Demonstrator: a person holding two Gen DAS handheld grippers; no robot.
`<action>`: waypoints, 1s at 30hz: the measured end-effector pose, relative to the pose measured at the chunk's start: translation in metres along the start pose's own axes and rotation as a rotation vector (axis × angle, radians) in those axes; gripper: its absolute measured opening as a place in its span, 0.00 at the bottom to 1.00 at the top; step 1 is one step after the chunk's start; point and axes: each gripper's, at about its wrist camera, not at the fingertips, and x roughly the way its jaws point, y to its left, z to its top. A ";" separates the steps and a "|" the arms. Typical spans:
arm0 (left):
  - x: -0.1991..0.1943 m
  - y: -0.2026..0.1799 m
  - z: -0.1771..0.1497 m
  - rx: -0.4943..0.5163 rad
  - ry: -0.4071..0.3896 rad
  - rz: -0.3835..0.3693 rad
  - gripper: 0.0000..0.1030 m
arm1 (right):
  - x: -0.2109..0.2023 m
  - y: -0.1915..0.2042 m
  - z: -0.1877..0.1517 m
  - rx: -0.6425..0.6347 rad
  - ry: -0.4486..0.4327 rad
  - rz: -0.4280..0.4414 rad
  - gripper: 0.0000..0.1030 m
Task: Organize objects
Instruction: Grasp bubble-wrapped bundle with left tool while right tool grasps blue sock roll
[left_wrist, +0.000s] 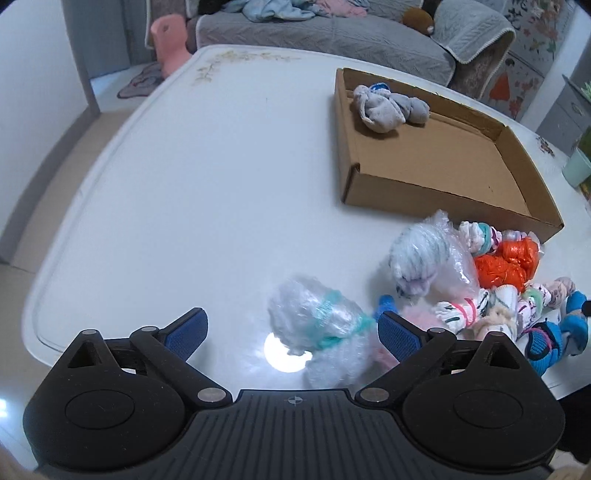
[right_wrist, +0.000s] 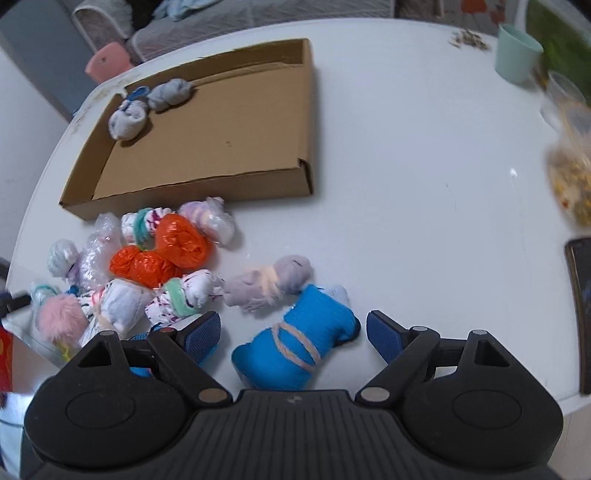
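On the white desk (right_wrist: 406, 184) my shallow cardboard box (right_wrist: 221, 122) holds only two grey sock bundles (right_wrist: 155, 103), the colourful pile (right_wrist: 147, 258) waits, and both tools, left tool (left_wrist: 291, 332) and right tool (right_wrist: 293, 334), gape empty.

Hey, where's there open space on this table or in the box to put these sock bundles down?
Most of the cardboard box floor is bare; only two grey bundles sit in its far corner. The table left of the box is open. It's crowded at the bundle pile against the box's near wall.

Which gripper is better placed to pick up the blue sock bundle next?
The right gripper, probably. Its open jaws already stand on either side of the blue sock bundle. The left gripper is open around a white wrapped bundle instead.
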 end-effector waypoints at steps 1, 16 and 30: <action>0.003 -0.002 -0.001 -0.009 -0.001 -0.001 0.97 | 0.002 -0.003 0.000 0.029 0.010 0.010 0.82; 0.032 -0.002 -0.008 -0.003 0.020 0.071 0.98 | 0.039 0.015 -0.009 -0.004 0.081 -0.049 0.76; 0.038 -0.004 -0.011 -0.003 -0.001 0.135 0.97 | 0.043 0.026 -0.018 -0.059 0.074 -0.067 0.56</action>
